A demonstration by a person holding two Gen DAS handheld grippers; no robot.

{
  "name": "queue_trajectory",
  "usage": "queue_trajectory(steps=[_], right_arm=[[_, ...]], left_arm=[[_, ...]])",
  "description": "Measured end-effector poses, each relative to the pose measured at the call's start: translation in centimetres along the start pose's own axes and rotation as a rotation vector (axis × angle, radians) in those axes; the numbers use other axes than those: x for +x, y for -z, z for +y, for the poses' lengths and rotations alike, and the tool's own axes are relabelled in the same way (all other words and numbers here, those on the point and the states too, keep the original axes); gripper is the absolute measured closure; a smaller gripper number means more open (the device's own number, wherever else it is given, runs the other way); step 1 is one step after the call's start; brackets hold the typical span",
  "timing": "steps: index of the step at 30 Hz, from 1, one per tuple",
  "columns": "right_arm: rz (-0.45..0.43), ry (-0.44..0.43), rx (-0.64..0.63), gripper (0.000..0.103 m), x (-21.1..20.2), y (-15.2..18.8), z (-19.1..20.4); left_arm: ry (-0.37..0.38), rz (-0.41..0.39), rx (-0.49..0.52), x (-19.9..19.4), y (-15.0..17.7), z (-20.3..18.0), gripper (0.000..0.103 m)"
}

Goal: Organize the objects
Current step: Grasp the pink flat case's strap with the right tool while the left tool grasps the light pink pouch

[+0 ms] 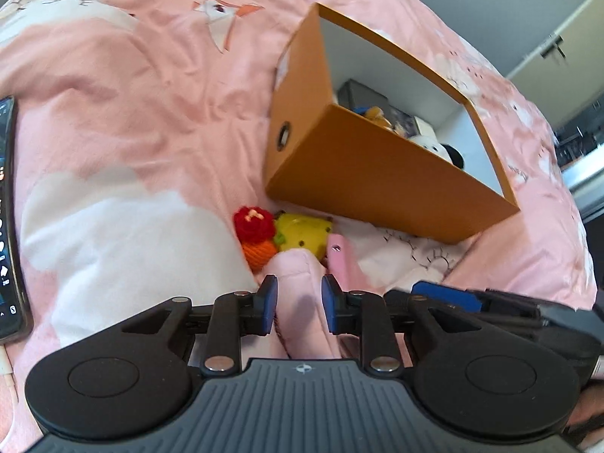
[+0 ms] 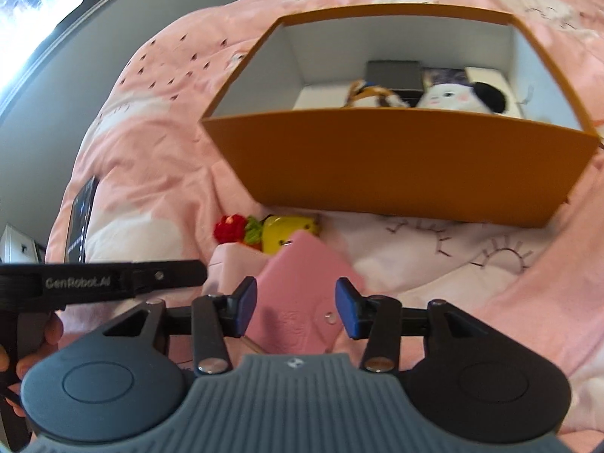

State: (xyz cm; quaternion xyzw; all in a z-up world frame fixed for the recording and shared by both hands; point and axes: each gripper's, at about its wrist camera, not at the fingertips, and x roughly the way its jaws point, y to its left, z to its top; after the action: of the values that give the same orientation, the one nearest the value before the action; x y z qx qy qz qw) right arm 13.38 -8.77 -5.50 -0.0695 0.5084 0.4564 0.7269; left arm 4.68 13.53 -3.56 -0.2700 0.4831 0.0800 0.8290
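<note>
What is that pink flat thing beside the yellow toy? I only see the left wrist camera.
Observer: A pink pouch with a snap button. It lies between the open fingers of the right gripper.
Operator: Does the plush toy in the orange box have a face?
Observer: Yes, a white one with pink cheeks, turned toward the right wrist camera.
</note>
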Motion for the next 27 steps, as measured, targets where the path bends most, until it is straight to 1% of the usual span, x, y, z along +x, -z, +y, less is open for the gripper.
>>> queue_trajectory(steps=[3, 5, 8, 11, 13, 16, 20, 21, 23, 24, 26, 27], right_arm=[[0.017, 0.02, -0.046, 0.053, 1.2, 0.0, 1.2], [0.024, 0.041, -0.075, 0.047, 1.7, 0.0, 2.0], [0.047, 0.05, -0.118, 0.044, 2.8, 0.0, 3.2], [0.065, 0.101, -0.177, 0.038, 4.0, 0.2, 4.3], [0.087, 0.123, -0.197, 0.037, 4.7, 0.2, 4.7], [0.117, 0.14, -0.21, 0.039, 5.7, 0.4, 4.9], [0.113, 0.131, -0.184, 0.061, 4.7, 0.4, 4.4], [0.114, 0.131, -0.174, 0.063, 4.3, 0.4, 4.1], [0.119, 0.137, -0.147, 0.07, 3.4, 0.7, 3.3], [0.116, 0.135, -0.132, 0.072, 2.9, 0.9, 2.8], [0.102, 0.142, -0.11, 0.078, 1.9, 1.1, 2.1], [0.094, 0.147, -0.103, 0.079, 1.4, 1.1, 1.9]], left_arm=[[0.002, -0.008, -0.007, 0.1, 0.0, 0.4, 0.075], [0.0, -0.005, -0.006, 0.2, 0.1, 0.7, 0.075], [0.008, -0.001, -0.011, 0.4, 0.2, 1.0, 0.075], [0.022, 0.0, -0.017, 0.4, 0.2, 1.4, 0.075], [0.023, 0.006, -0.021, 0.5, 0.3, 1.5, 0.075], [0.023, 0.011, -0.018, 0.7, 0.4, 1.5, 0.072], [0.03, 0.011, -0.018, 0.5, 0.5, 1.4, 0.069], [0.03, 0.012, -0.014, 0.5, 0.5, 1.3, 0.068], [0.037, 0.018, -0.005, 0.5, 0.6, 1.1, 0.062], [0.042, 0.021, -0.003, 0.5, 0.6, 0.9, 0.061], [0.059, 0.027, -0.004, 0.5, 0.7, 0.7, 0.054], [0.068, 0.032, -0.006, 0.5, 0.7, 0.6, 0.053]])
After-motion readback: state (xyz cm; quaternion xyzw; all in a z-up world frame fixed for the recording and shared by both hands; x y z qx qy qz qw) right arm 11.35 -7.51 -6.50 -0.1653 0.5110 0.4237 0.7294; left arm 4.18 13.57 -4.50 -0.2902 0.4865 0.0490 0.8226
